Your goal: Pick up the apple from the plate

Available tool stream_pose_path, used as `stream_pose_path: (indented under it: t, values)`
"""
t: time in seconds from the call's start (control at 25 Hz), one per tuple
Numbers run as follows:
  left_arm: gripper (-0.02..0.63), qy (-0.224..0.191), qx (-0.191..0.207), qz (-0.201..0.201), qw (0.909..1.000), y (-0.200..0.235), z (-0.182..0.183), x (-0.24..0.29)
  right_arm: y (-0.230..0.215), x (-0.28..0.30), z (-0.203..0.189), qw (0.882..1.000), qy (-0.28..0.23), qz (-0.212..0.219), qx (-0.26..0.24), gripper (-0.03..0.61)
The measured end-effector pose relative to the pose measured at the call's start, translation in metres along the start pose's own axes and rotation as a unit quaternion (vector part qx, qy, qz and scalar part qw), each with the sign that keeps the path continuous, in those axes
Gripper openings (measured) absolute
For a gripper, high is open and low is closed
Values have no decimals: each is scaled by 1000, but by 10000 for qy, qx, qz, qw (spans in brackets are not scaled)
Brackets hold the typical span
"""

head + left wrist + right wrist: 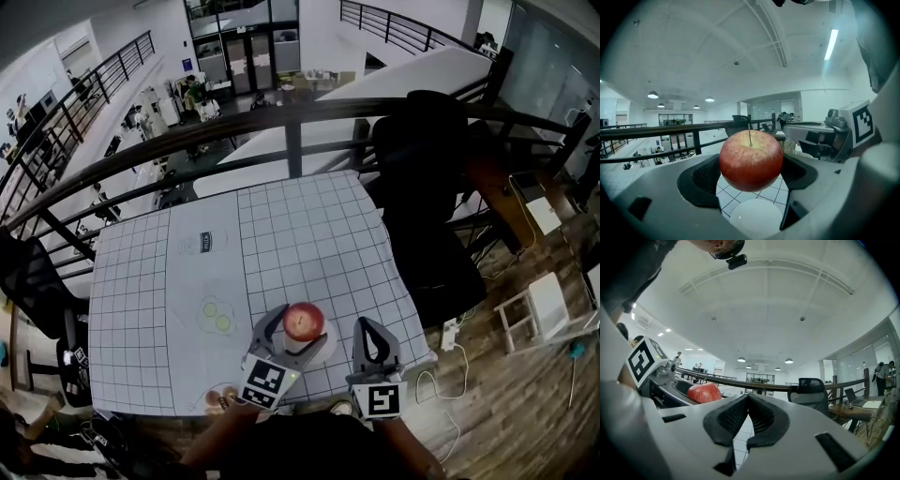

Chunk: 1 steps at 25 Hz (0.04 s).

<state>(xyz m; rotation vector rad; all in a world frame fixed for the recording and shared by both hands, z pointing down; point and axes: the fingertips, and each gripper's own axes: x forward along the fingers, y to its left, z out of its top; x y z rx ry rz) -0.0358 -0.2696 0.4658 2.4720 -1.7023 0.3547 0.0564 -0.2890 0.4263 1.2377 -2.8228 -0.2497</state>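
Between the jaws of the left gripper the apple is held, gripped at its two sides by the dark pads, with its stem pointing upward. Directly beneath the gripper, in the left gripper view, the white plate is seen with a strip of gridded cloth showing between it and the fruit, so the apple is judged to be clear of the plate and not touching it. The grasp and the lift are therefore taken as done; at most a further raise away from the plate may be left. Just beside this gripper, on its right, the right gripper is held with its jaws pressed together and nothing between them; no part in the pick is played by it. Beyond both grippers the table with its gridded cloth is spread, and to the left of the left gripper a faint round mat with two pale green pieces is made out, though what it is cannot be told. Farther off, to the right, a dark chair is set against the table's edge. Counted: one apple, one plate, two grippers, one table, one chair.
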Motion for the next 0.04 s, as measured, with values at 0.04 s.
stream_pose_path:
  t: [0.04]
  values:
    - [413, 1, 6, -7, 10000, 0, 0, 0, 0, -1, -2, 10000, 58, 0, -26, 23]
